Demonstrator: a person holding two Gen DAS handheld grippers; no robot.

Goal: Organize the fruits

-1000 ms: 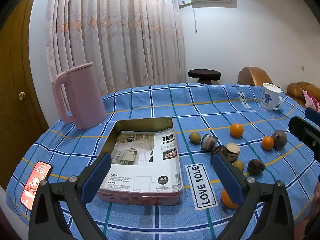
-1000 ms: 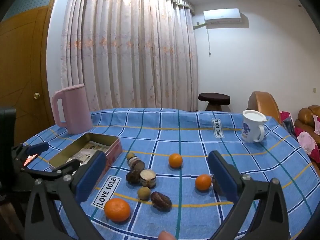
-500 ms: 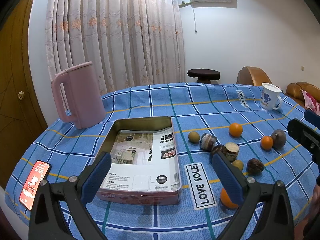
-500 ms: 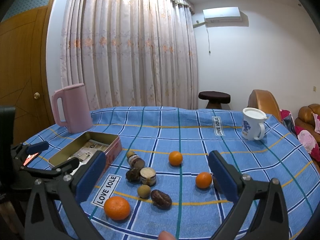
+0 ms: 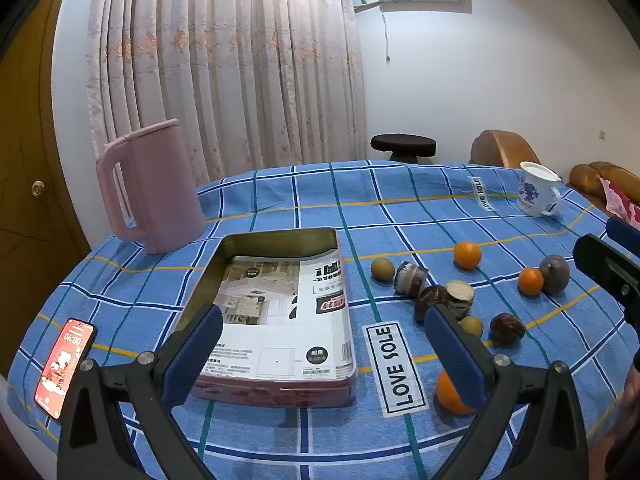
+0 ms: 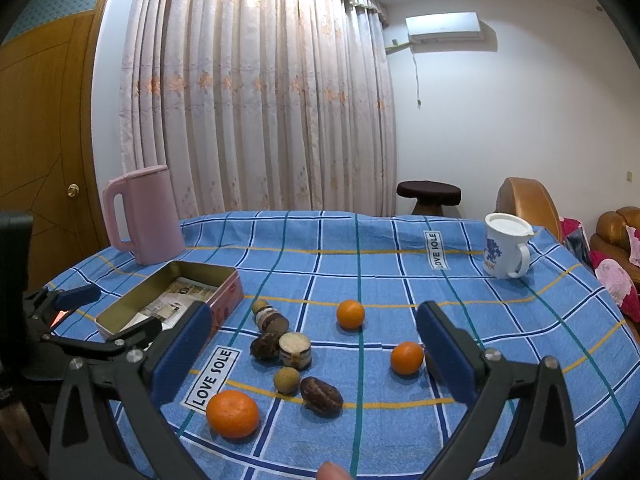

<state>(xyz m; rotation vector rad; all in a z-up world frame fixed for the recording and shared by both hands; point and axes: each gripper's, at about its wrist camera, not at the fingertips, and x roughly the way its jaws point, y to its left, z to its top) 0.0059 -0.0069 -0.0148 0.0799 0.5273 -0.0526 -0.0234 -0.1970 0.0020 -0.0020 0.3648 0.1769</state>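
Counter (image 5: 400, 200), blue checked cloth. Left to right: phone (image 5: 64, 364) at the near edge; pink jug (image 5: 150, 196); open tin (image 5: 276, 240) lined with printed paper; loose fruits on the cloth right of the tin, including nearest orange (image 6: 233, 414) and dark fruit (image 6: 321, 395); white mug (image 6: 505, 246). Left tongs (image 5: 320, 354) spread apart, empty, above the tin. Right tongs (image 6: 316, 356) spread apart, empty, above the fruits.
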